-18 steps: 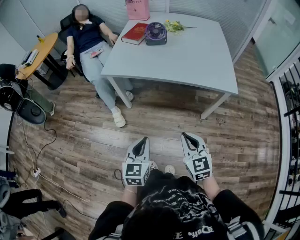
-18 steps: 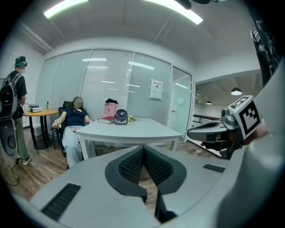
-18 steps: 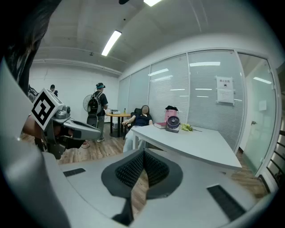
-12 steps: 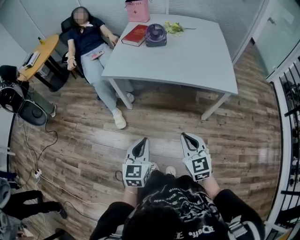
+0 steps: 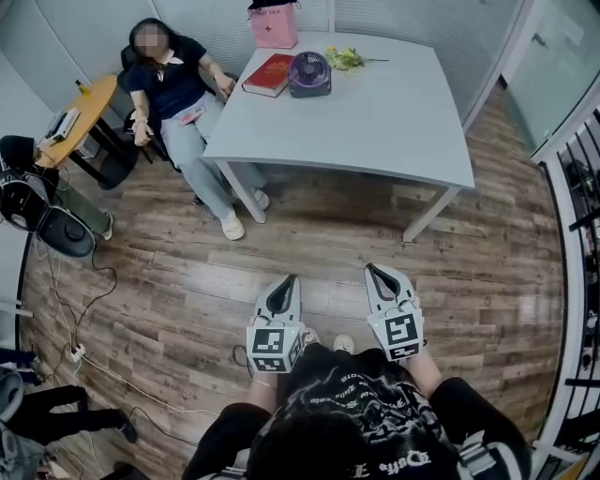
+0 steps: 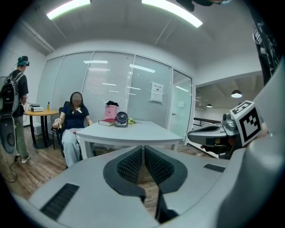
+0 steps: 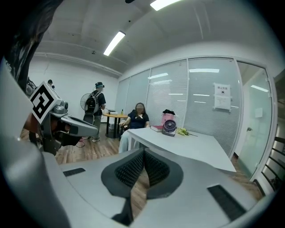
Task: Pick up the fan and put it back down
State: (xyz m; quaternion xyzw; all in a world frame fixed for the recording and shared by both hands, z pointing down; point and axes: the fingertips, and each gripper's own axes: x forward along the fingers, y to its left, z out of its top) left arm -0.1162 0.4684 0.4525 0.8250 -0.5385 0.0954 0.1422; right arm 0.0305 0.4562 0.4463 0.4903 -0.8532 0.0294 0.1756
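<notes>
A small purple fan (image 5: 309, 73) stands upright at the far left of the white table (image 5: 394, 122), beside a red book (image 5: 269, 74). The same fan (image 6: 120, 119) is small and distant in the left gripper view, and the fan (image 7: 169, 128) is likewise far off in the right gripper view. My left gripper (image 5: 288, 282) and right gripper (image 5: 373, 273) are held side by side over the wooden floor, well short of the table. Both are shut with nothing between the jaws.
A person (image 5: 178, 103) sits in a chair at the table's left end. A pink bag (image 5: 273, 24) and yellow flowers (image 5: 345, 57) lie near the fan. A round wooden side table (image 5: 80, 108) and a floor fan (image 5: 33, 202) stand left; cables (image 5: 84, 309) cross the floor. Another person stands (image 6: 15, 116) by the side table.
The table and seated person have shifted slightly up in the head view. Both grippers keep their place and stay shut.
</notes>
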